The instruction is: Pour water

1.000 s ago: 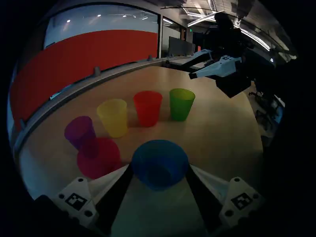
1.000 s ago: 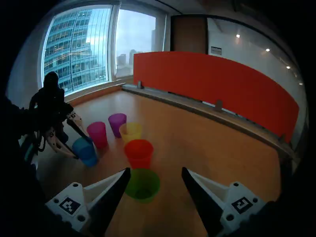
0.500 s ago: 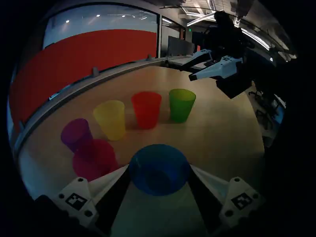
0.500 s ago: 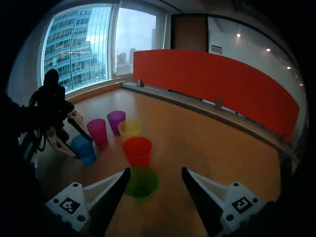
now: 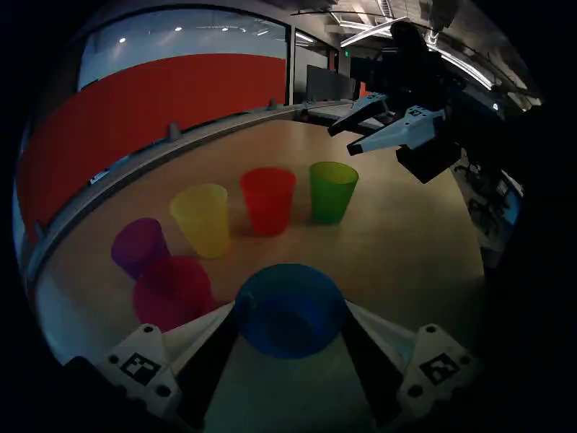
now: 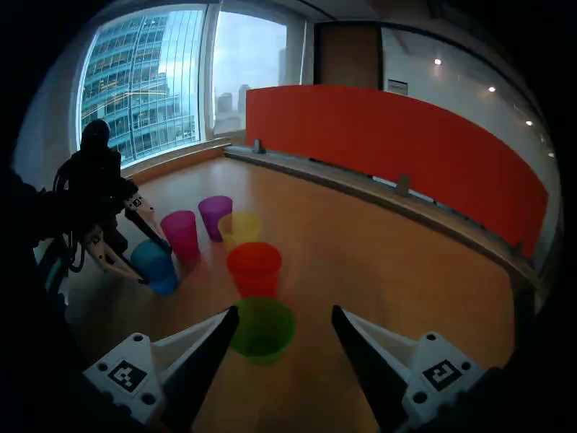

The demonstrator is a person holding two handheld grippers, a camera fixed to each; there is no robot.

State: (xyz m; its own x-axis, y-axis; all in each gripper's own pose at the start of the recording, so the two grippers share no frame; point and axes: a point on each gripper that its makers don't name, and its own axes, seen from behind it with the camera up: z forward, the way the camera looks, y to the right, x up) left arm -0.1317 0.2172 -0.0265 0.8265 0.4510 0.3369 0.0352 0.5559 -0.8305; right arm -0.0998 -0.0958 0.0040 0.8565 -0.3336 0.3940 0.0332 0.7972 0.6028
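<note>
A blue cup (image 5: 291, 310) sits between my left gripper's (image 5: 291, 307) fingers, and both press on its sides. In the right gripper view, that left gripper (image 6: 153, 263) holds the blue cup (image 6: 155, 265) at the near end of the row. My right gripper (image 6: 283, 312) is open, with the green cup (image 6: 261, 335) low between its fingers and untouched. The left gripper view has the right gripper (image 5: 342, 141) hovering above the green cup (image 5: 332, 189). No water can be made out in any cup.
On the wooden table (image 5: 411, 238) stand a red cup (image 5: 267, 198), a yellow cup (image 5: 202, 216), a purple cup (image 5: 138, 247) and a pink cup (image 5: 173, 292). A red partition (image 6: 404, 151) runs along the far edge. A person in dark clothes (image 6: 90, 180) holds the left gripper.
The blue cup now sits a little deeper and larger between the left fingers. The right gripper has risen slightly above the green cup.
</note>
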